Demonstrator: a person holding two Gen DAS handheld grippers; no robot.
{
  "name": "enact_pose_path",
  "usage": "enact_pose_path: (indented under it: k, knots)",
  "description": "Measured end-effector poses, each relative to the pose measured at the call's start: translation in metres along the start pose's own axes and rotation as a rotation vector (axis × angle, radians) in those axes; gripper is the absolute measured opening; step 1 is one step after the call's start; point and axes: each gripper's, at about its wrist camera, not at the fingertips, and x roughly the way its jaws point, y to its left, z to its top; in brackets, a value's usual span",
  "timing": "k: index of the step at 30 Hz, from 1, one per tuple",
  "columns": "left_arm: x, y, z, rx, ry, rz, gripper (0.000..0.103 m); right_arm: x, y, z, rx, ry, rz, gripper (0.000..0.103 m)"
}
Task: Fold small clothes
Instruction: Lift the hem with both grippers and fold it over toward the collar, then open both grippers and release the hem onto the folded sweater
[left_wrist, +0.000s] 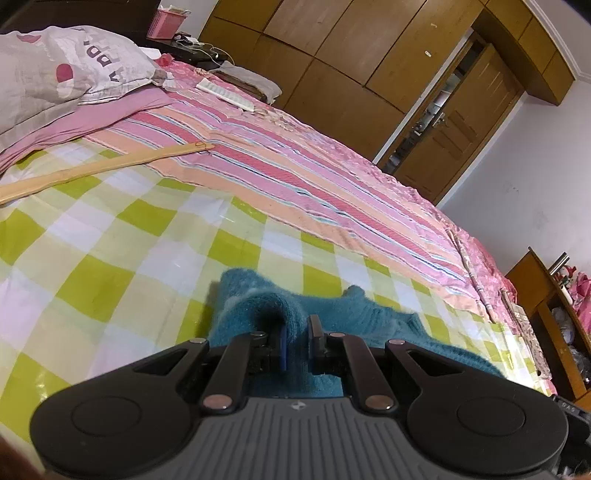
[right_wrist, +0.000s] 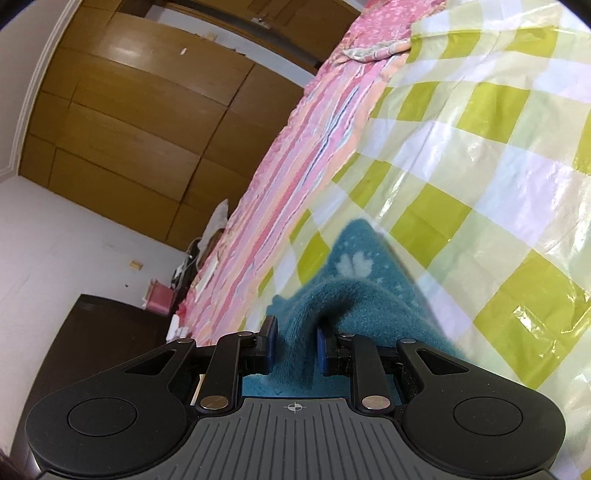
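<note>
Left wrist view gives us partial purple letters, "APP", on the grey pillowcase (left_wrist: 74, 62). Our left gripper (left_wrist: 297, 341) is clamped on a fold of the fuzzy teal knitted garment (left_wrist: 258, 302); our right gripper (right_wrist: 295, 343) pinches another fold. It lies on the glossy green-and-white checked sheet (left_wrist: 129, 240), beside a pink striped bedspread (left_wrist: 295, 166) and wooden wardrobe (left_wrist: 332, 55).
</note>
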Motion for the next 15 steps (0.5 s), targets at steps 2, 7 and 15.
enact_pose_path:
  k: [2,7,15]
  knots:
    - [0.0021,0.0,0.0005,-0.008,0.005,0.004,0.016,0.0023,-0.0036,0.0011,0.017,-0.001,-0.006,0.021]
    - [0.0065,0.0011,-0.0016,-0.013,0.017,0.023,0.016,0.0072,-0.0079,0.0053,0.048,0.006,-0.015,0.021]
    - [0.0052,0.0027,0.0012,-0.034,0.036,0.017,0.018,0.0105,-0.0018,0.0102,0.057,0.027,-0.019,0.025]
